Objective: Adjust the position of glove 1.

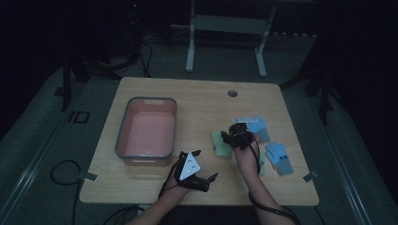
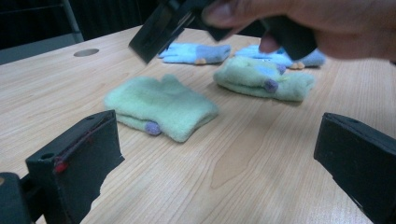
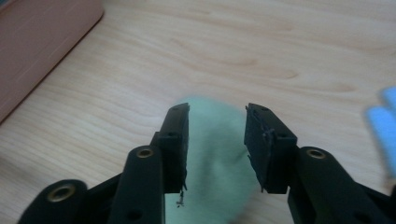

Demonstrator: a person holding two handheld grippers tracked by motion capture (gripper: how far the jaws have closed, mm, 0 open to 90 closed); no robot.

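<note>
Sorting barely begun: pink bin (image 1: 146, 129) at frame left empty, socks on surface (image 1: 197, 101); right gripper (image 3: 217, 140) fingers part-open over green sock (image 3: 212, 154), unpressed; left gripper (image 2: 210, 163) wide, empty.

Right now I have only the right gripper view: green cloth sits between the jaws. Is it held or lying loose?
Observer: Loose. In the left gripper view the green sock lies flat on the table, and the right gripper hangs above it without touching.
Operator: Is anything else nearby for it to pick up?
Observer: Yes. Behind that sock lie a second green sock and two blue socks.
Operator: And the other hand?
Observer: The high view shows the left gripper near the front edge of the table, jaws wide apart with nothing between them.
Operator: Is the pink bin filled?
Observer: No, the pink bin looks empty inside.
</note>
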